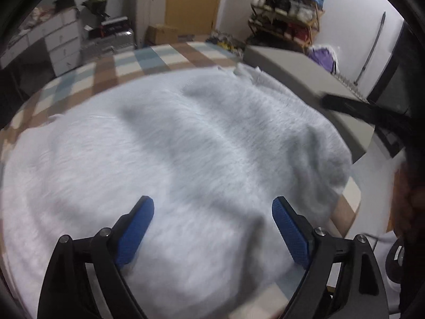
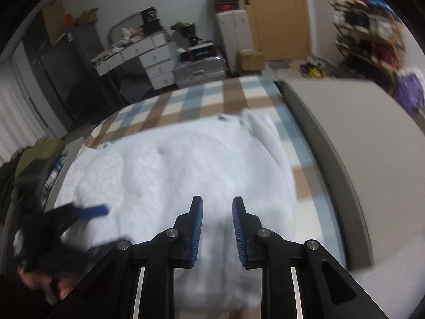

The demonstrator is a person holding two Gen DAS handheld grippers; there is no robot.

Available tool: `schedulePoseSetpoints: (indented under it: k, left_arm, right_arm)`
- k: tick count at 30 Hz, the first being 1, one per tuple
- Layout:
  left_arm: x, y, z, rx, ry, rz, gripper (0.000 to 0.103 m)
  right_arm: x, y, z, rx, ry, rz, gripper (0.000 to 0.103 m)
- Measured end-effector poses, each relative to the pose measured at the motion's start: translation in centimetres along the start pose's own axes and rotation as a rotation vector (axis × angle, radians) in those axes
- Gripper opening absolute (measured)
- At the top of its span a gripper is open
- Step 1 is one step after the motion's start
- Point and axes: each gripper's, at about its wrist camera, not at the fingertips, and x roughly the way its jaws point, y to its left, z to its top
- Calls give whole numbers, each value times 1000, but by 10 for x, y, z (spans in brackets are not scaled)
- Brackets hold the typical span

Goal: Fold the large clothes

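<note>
A large white fluffy garment (image 1: 186, 146) lies spread over a plaid bed sheet (image 1: 127, 61), with soft folds and a rumpled far right corner. My left gripper (image 1: 212, 204) hovers just above its near part, blue pads far apart, open, with nothing between them. In the right wrist view the same garment (image 2: 172, 164) fills the middle. My right gripper (image 2: 217, 204) hangs over its near edge with a narrow gap between the pads, through which the cloth below shows; the pads press on nothing. The left gripper's blue fingertip (image 2: 93, 210) shows blurred at the left, held by a hand (image 2: 39, 281).
A grey padded bed panel (image 2: 345, 122) runs along the right side of the sheet (image 2: 186, 101). Beyond the bed stand white drawers (image 2: 156, 63), a wooden door (image 2: 279, 13) and a loaded shoe rack (image 1: 287, 13). Folded clothes (image 2: 39, 159) pile at the left.
</note>
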Motion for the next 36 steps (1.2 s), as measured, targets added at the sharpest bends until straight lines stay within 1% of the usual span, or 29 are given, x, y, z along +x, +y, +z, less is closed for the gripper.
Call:
schedulePoseSetpoints:
  k: [2,3,5,7,8,9,10,12,13,14,16,17,19,20,21,22,23,24,25,26,27,29,30,31,32,33,34,35,36]
  left_arm:
    - [-19,-1,-10,6,-33,-22,88]
    - [-21,-3,-13,5,-36,-2,88]
    - [-20,3,-21,-4,-24,44,88]
    - [-9,14,-24,-28,17,63,88]
    - [-1,22,-28,-62,49,74,87]
    - [4,30,-29,-91,61,72,87]
    - [5,36,-30,-114,61,63,87]
    - [0,41,-29,-132,36,51,87]
    - [-2,42,-27,-134,21,58,87]
    - [-2,43,-24,-132,8,73,87]
    - [7,45,-20,-122,17,89,88]
    - [15,47,-19,-120,35,92,87]
    - [29,50,-23,-115,46,94,88]
    - [32,51,-26,-107,41,86,92]
    - [32,49,-28,-91,40,66,97]
    - [32,47,-29,-65,51,58,100]
    - [29,45,-29,-56,59,60,100]
    - [22,47,-28,-76,69,41,100]
    - [13,50,-25,-103,73,7,100]
    - [3,55,-22,-119,67,-18,100]
    - [-9,61,-18,-126,44,-22,100]
    - [-35,75,-5,-109,-37,60,100]
    - [-43,83,-1,-107,-62,89,100]
    - [-45,90,3,-110,-65,109,101]
    - [-40,100,10,-115,-44,121,101]
    - [-29,112,15,-120,0,126,101]
    - [-16,122,16,-124,44,138,100]
    - [5,135,12,-150,125,177,99]
    - [28,150,3,-198,219,179,99]
  right_arm:
    - [23,12,23,-51,5,34,23]
    - [43,15,35,-56,34,49,22]
    - [92,10,48,-32,144,5,22]
    - [148,3,44,-35,297,-68,21]
    - [160,1,39,-52,299,-80,20]
    - [165,5,39,-114,250,-123,24]
    - [172,6,38,-140,277,-135,24]
    - [175,5,41,-113,324,-132,23]
    - [173,4,43,-107,323,-118,23]
    - [166,4,46,-115,297,-103,23]
    - [152,5,54,-127,219,-120,27]
    - [147,7,58,-120,197,-107,30]
    - [143,17,62,-93,171,-21,31]
    - [145,26,62,-81,169,36,31]
    - [150,35,62,-82,170,77,37]
    - [161,44,62,-93,180,73,42]
    - [174,49,58,-87,209,35,57]
    - [190,51,49,-58,266,3,61]
    - [212,51,39,-19,327,-5,62]
    - [211,54,37,-34,241,-19,65]
    - [214,59,36,-68,236,-37,63]
    - [207,58,35,-37,210,-18,57]
    - [197,55,33,9,180,17,56]
    - [183,52,29,45,132,52,56]
    - [172,52,26,62,91,85,49]
    - [158,53,21,72,43,144,45]
    - [147,55,17,76,8,182,45]
    - [138,54,11,81,-12,190,44]
    - [134,57,5,82,-22,190,38]
